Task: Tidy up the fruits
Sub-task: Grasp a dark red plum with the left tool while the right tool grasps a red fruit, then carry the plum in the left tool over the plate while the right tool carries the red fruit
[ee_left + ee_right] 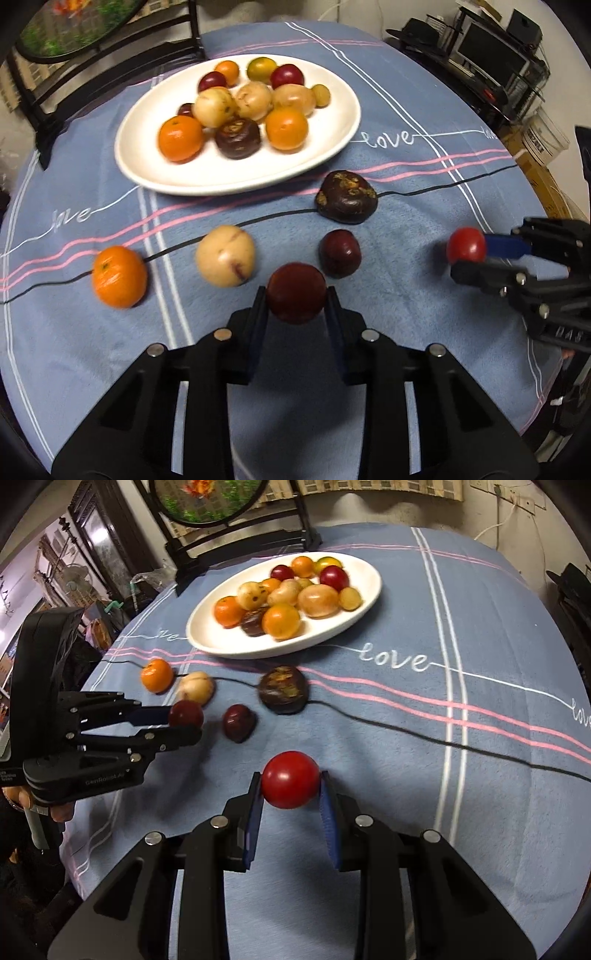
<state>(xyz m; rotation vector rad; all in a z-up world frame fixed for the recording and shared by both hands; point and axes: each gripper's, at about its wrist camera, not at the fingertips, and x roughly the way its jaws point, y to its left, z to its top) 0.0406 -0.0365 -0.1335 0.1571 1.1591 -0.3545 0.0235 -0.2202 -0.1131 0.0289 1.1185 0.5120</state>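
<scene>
I had my left gripper (296, 300) closed on a dark red plum (296, 292), both pads pressed to its sides, held above the blue cloth (406, 177). My right gripper (291, 782) was clamped the same way on a bright red fruit (290, 779), also off the cloth. From the left wrist view the right gripper sat well off to the right; from the right wrist view the left one was far to the left.

Four fruits lay loose on the cloth ahead of me: an orange (119, 276) at the left, a pale fruit (225, 255) just beside it, a small dark plum (340, 253) near my left fingers, and a dark, rough-skinned fruit (346, 202) further back. Behind them stood the white plate (332, 147), which held a pile of oranges, pale fruits and red ones.
</scene>
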